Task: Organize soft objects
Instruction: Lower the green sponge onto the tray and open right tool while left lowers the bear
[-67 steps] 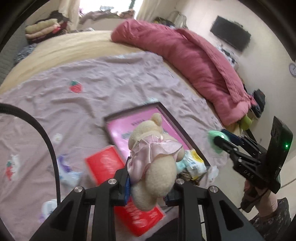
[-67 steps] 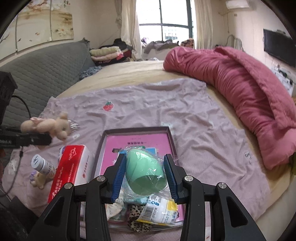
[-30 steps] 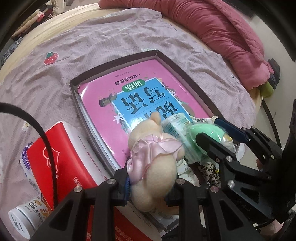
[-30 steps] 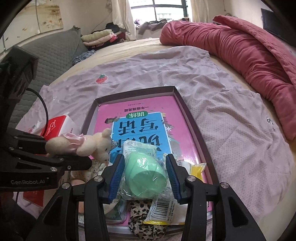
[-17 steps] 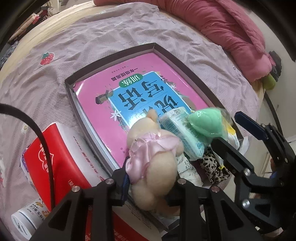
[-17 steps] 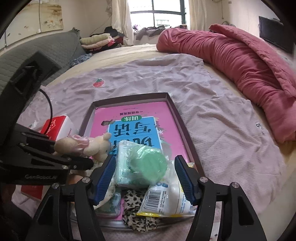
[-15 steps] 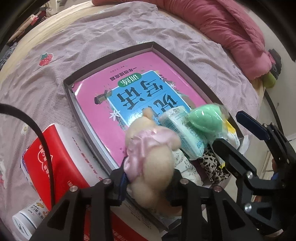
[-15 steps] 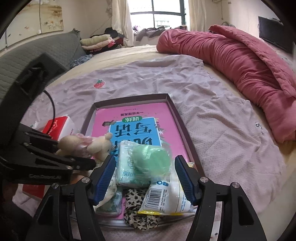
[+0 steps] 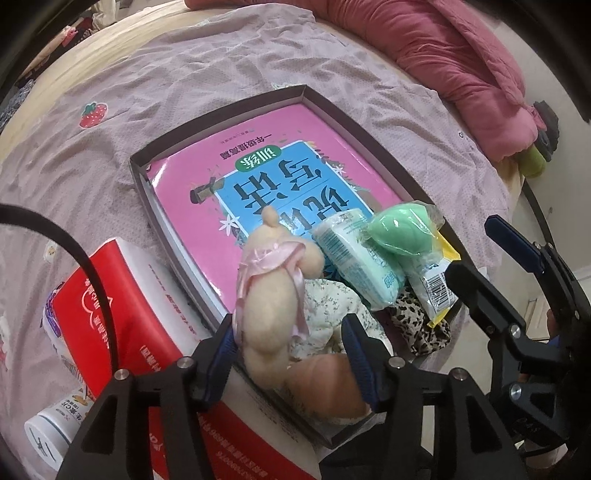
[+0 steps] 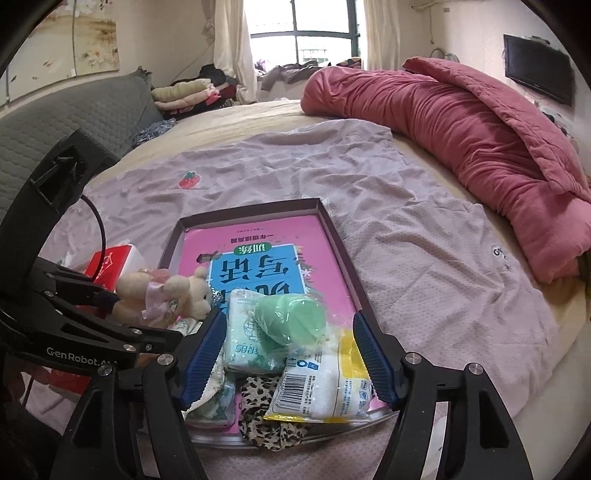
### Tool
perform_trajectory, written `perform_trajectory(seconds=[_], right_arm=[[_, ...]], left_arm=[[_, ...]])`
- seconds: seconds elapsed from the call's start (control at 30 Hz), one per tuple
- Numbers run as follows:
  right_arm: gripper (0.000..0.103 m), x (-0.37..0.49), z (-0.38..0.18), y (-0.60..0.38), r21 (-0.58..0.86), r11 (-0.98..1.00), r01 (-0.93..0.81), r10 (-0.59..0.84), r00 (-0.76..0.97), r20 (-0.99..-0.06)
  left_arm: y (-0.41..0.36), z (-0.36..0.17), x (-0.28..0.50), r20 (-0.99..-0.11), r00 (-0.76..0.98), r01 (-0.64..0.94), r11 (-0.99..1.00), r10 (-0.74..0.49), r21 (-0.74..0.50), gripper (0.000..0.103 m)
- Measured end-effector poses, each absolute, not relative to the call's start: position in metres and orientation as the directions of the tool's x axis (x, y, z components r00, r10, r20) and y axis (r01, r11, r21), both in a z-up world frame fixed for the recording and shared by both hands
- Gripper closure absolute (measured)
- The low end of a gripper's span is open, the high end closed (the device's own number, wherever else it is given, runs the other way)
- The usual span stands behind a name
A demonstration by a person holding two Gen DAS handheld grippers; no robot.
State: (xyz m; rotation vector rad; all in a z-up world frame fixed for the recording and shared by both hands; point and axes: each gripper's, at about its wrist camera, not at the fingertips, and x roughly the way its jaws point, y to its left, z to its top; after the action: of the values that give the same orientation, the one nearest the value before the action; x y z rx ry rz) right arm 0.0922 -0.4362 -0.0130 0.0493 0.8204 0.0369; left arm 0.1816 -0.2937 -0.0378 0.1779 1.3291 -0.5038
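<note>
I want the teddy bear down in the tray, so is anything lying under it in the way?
Yes. Below the teddy bear, the near end of the tray is already filled: a floral cloth lies right beneath it, a tissue pack and green sponge beside. The far end holds only the book.

A home bedroom: a bed (image 10: 424, 236) is filling the room, a red quilt (image 10: 461, 118) lying at two o'clock, curtained window (image 10: 303, 33) glowing at twelve.

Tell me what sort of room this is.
Most likely a lived-in bedroom: a wide bed with a rolled pink quilt, folded clothes piled by the window, and a wall-mounted television.
</note>
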Motion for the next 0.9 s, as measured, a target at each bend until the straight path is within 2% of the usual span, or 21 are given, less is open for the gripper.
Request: perform_trajectory(seconds=[0.53, 0.6, 0.63, 0.9], right_arm=[[0.03, 0.081, 0.006, -0.437, 0.031, 1.0, 0.006, 0.017, 0.708, -0.706], [0.03, 0.08, 0.01, -0.436, 0.025, 1.0, 0.01, 0.011, 0.712, -0.702], [0.03, 0.079, 0.011, -0.435, 0.023, 1.0, 0.012, 0.008, 0.714, -0.7], [0.029, 0.072, 0.028, -0.43, -0.006, 1.0, 0.02, -0.019, 0.738, -0.675]], left_arm=[[-0.289, 0.003, 0.168, -0.934, 0.234, 0.467, 0.874, -0.271, -0.136, 0.043], [-0.289, 0.011, 0.165, -0.928, 0.249, 0.477, 0.869, -0.277, -0.132, 0.032], [-0.289, 0.014, 0.163, -0.924, 0.257, 0.481, 0.867, -0.282, -0.131, 0.03], [-0.284, 0.044, 0.149, -0.897, 0.326, 0.501, 0.859, -0.299, -0.105, 0.029]])
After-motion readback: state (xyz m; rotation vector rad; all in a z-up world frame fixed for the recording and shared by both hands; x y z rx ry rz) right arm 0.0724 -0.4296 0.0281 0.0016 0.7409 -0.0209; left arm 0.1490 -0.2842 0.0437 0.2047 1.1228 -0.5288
